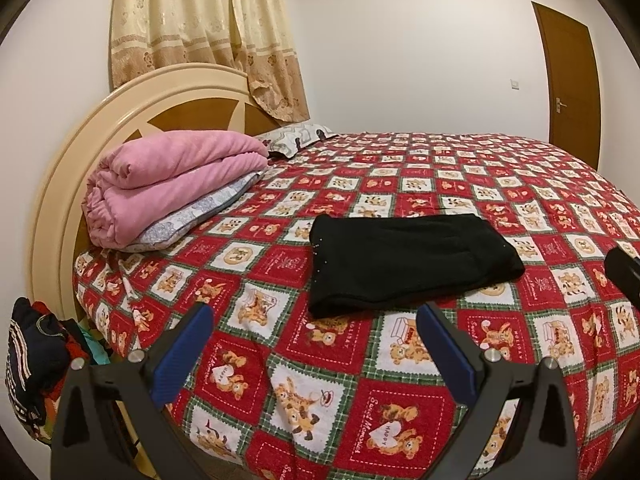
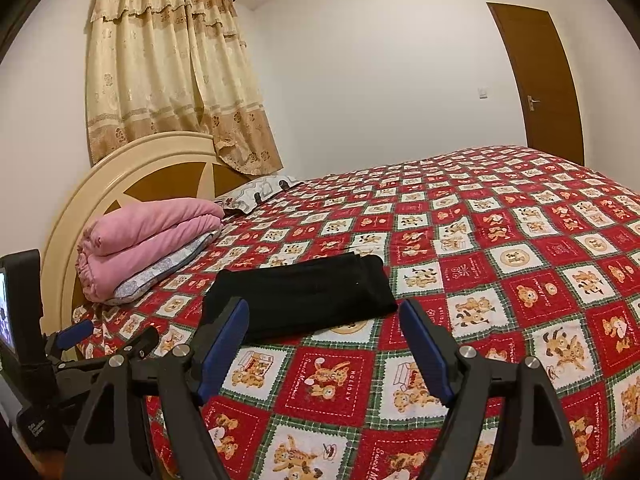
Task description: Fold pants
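Observation:
Black pants [image 1: 408, 260] lie folded into a flat rectangle on the red teddy-bear bedspread [image 1: 320, 392]; they also show in the right wrist view [image 2: 304, 294]. My left gripper [image 1: 316, 320] is open and empty, held just short of the pants' near edge. My right gripper [image 2: 324, 312] is open and empty, also just in front of the pants. The left gripper [image 2: 76, 332] shows at the left edge of the right wrist view, and a black part of the right gripper [image 1: 624, 272] shows at the right edge of the left wrist view.
A folded pink blanket [image 1: 172, 184] lies on a pillow [image 1: 192, 220] by the round headboard [image 1: 60, 184]. A second pillow [image 1: 296, 138] lies further back. A pile of clothes [image 1: 36, 360] sits beside the bed at the left. A curtain [image 1: 208, 28] and a brown door [image 1: 572, 80] stand behind.

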Motion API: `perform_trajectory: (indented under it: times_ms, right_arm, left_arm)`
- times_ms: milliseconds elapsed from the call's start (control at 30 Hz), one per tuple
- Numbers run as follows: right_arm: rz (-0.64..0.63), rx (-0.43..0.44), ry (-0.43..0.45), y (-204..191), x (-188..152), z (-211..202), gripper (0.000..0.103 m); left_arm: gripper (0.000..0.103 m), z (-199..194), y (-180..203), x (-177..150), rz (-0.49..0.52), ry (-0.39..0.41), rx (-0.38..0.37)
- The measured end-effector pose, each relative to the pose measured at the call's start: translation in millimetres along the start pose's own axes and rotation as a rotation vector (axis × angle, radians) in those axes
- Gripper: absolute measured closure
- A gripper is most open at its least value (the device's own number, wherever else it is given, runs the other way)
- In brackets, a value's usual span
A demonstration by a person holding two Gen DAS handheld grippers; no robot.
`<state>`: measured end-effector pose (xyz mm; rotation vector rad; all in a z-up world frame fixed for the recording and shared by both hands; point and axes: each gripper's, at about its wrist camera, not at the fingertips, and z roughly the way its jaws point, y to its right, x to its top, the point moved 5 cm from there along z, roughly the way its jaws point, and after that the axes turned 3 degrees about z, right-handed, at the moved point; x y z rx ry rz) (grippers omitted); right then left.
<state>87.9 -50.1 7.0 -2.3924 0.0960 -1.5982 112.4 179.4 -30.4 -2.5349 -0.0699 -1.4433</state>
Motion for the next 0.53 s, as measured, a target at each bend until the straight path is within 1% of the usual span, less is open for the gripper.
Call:
perform_trajectory:
  times_ms: [100, 133, 200, 333, 533]
  right_arm:
    - [0.001, -0.010, -0.001, 1.6, -0.7, 0.1, 0.024]
    - [0.004, -0.010, -0.001, 2.5, -0.8, -0.2, 0.024]
    - [0.008, -0.012, -0.002, 3.5, -0.8, 0.2, 0.024]
    - [0.010, -0.015, -0.003, 3.5, -1.2, 0.3, 0.024]
    - [0.010, -0.019, -0.003, 4.2, -1.1, 0.1, 0.024]
  left_arm:
    - [0.000, 2.5, -1.2, 0.2, 0.018, -0.008, 0.049]
    - [0.000, 3.8, -1.6, 0.0, 0.018, -0.013, 0.054]
    - [0.000, 5.8, -2.7, -1.2, 0.006, -0.026, 0.041]
    - [0.000, 9.6, -2.1, -4.5, -0.022, -0.055, -0.015]
    - [0.000, 9.3, -0.1, -5.1, -0.006, -0.044, -0.008]
